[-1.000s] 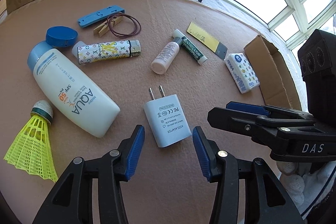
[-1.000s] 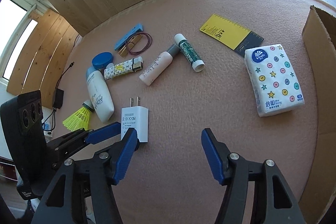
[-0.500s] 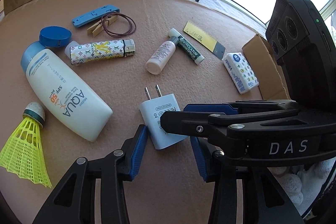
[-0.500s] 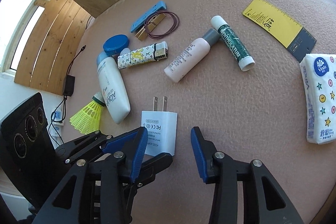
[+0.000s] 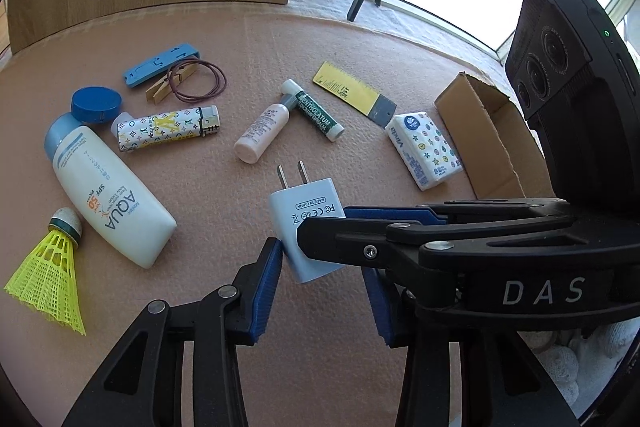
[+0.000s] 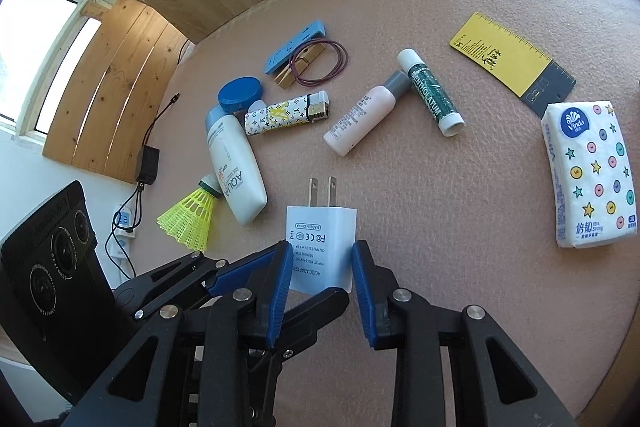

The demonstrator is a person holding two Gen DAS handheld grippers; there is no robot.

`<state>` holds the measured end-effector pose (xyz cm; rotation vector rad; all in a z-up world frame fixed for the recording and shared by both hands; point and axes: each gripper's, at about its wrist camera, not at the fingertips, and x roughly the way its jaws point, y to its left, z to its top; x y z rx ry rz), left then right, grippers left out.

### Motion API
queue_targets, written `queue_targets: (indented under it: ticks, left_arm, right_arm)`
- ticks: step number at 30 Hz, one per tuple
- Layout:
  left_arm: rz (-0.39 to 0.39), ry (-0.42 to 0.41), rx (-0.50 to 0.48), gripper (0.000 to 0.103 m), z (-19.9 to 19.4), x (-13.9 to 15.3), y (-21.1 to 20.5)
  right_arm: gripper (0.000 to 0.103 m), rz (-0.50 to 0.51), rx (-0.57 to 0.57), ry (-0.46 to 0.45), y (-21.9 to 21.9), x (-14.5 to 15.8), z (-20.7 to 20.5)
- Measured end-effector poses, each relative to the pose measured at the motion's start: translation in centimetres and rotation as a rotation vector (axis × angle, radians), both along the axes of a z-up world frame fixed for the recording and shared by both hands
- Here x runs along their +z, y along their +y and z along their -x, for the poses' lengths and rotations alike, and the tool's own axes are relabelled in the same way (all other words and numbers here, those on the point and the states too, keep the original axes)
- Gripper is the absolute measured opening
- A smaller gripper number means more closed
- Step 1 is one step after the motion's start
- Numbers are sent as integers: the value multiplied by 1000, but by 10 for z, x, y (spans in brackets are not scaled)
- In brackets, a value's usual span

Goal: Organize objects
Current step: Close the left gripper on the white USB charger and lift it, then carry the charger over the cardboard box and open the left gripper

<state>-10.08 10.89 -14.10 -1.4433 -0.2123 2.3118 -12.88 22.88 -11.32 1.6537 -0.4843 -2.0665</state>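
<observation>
With both your right gripper (image 6: 319,269) and left gripper (image 5: 320,279) narrowed around the white charger (image 6: 320,239), squeezing together could twist it loose or clash fingers.

Bare mat (image 6: 460,211) lies open right of the adapter (image 6: 320,247); the sunscreen bottle (image 6: 236,171) crowds its left.

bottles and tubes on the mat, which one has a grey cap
The small pink bottle: its cap is grey and touches the green lip balm, which has a white cap. The big sunscreen bottle has a blue cap.
</observation>
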Motion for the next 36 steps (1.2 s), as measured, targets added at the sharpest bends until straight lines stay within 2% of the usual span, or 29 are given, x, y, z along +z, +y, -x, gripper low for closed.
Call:
queue_targets:
  ticks: [11,19,26,36]
  left_arm:
    - [-16,102,-131,44,-14,51,93]
    - [-23,144,-258,43,-26,67,180]
    - [-25,136,-352,43,-32,64,241]
    - [5,72,-418,43,-28,36,299]
  right_arm:
    - [28,-30,-134,100,85,55,-38]
    - [28,-68,-265,127,158,72,-71]
    - [28,-88,-360,123,216,70,-94]
    - [28,-104,-418,67,263,42,-100]
